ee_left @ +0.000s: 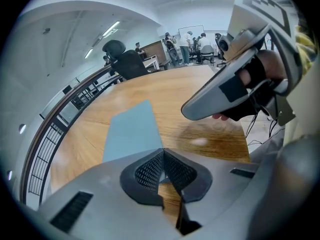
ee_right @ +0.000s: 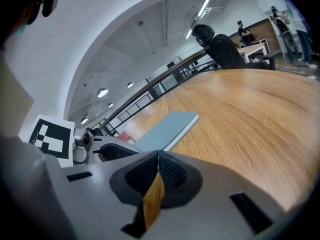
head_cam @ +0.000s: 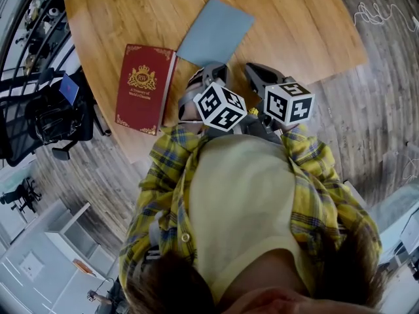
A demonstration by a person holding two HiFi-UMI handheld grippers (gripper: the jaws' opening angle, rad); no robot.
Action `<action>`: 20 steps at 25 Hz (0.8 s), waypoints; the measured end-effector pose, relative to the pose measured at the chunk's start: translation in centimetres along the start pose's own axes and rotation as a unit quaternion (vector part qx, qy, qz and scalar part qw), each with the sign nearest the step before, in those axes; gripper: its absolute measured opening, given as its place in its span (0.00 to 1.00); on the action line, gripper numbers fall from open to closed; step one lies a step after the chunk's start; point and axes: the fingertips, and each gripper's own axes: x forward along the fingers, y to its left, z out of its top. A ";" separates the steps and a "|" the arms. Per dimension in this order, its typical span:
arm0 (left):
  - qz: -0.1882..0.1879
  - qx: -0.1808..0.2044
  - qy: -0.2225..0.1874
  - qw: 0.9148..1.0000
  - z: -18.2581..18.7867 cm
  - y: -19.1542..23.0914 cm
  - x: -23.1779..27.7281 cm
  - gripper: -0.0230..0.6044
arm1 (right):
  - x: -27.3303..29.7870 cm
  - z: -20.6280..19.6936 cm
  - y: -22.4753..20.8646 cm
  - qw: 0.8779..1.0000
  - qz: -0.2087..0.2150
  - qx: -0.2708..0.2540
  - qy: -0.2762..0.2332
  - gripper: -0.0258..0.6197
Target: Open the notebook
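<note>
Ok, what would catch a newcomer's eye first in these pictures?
Probably the dark red hardcover book with its gold crest, lying closed near the wooden table edge, at the left of the head view. Just right of it, further in, lies the closed grey-blue notebook. Nearer the person, the left claw and right claw are both shut and empty.

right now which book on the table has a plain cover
The blue-grey notebook, lying closed; the red book beside it carries a gold crest and lettering.
</note>
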 end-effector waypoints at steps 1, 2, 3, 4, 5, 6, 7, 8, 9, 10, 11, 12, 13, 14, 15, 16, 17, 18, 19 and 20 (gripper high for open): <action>-0.001 -0.001 -0.002 1.000 0.0 0.1 -0.1 0.05 | 0.0 0.0 0.0 1.000 -0.001 0.000 0.000 0.14; -0.003 -0.003 -0.003 1.000 0.1 0.2 -0.2 0.05 | 0.1 0.0 0.1 1.000 -0.001 0.000 0.000 0.14; -0.005 -0.005 -0.004 1.000 0.1 0.3 -0.4 0.05 | 0.1 0.0 0.2 1.000 -0.002 0.000 0.000 0.14; -0.006 -0.006 -0.005 1.000 0.2 0.3 -0.5 0.05 | 0.1 0.0 0.2 1.000 -0.002 -0.001 0.000 0.14; -0.006 -0.006 -0.006 1.000 0.4 0.4 -0.7 0.05 | 0.1 0.0 0.2 1.000 -0.003 -0.001 0.001 0.14; -0.006 -0.005 -0.007 1.000 0.5 0.5 -0.9 0.05 | 0.2 0.0 0.2 1.000 -0.004 -0.002 0.001 0.14; -0.005 -0.004 -0.008 1.000 0.6 0.6 -1.1 0.05 | 0.2 0.0 0.3 1.000 -0.004 -0.002 0.001 0.14; -0.005 -0.003 -0.009 1.000 0.7 0.7 -1.3 0.05 | 0.2 -0.1 0.3 1.000 -0.004 -0.002 0.001 0.14; -0.005 -0.003 -0.010 1.000 0.8 0.8 -1.5 0.05 | 0.2 -0.1 0.3 1.000 -0.003 -0.002 0.001 0.14; -0.005 -0.002 -0.010 1.000 0.9 0.9 -1.7 0.05 | 0.3 -0.1 0.3 1.000 -0.003 -0.002 0.001 0.14; -0.005 -0.002 -0.011 1.000 1.0 1.1 -1.9 0.05 | 0.3 -0.1 0.4 1.000 -0.002 -0.003 0.001 0.14; -0.005 -0.001 -0.011 1.000 1.1 1.2 -2.1 0.05 | 0.3 -0.1 0.5 1.000 -0.002 -0.003 0.001 0.14; -0.005 -0.002 -0.012 1.000 1.2 1.4 -2.3 0.05 | 0.4 0.0 0.5 1.000 -0.002 -0.004 0.002 0.14; -0.005 -0.003 -0.013 1.000 1.3 1.5 -2.5 0.05 | 0.4 0.0 0.6 1.000 -0.001 -0.005 0.002 0.14; -0.005 -0.004 -0.014 1.000 1.4 1.7 -2.7 0.05 | 0.4 0.0 0.6 1.000 -0.001 -0.005 0.003 0.14; -0.004 -0.005 -0.015 1.000 1.5 1.8 -2.9 0.05 | 0.5 0.0 0.6 1.000 -0.001 -0.006 0.003 0.14; -0.004 -0.007 -0.016 1.000 1.6 1.9 -3.1 0.05 | 0.5 0.1 0.7 1.000 0.000 -0.007 0.004 0.14; -0.004 -0.008 -0.017 1.000 1.7 2.1 -3.3 0.05 | 0.5 0.2 0.7 1.000 0.001 -0.010 0.005 0.14; -0.003 -0.008 -0.017 1.000 1.8 2.2 -3.4 0.05 | 0.7 0.3 0.8 1.000 0.001 -0.013 0.007 0.14; -0.002 -0.009 -0.018 1.000 1.9 2.3 -3.6 0.05 | 0.9 0.3 0.8 1.000 0.001 -0.018 0.009 0.14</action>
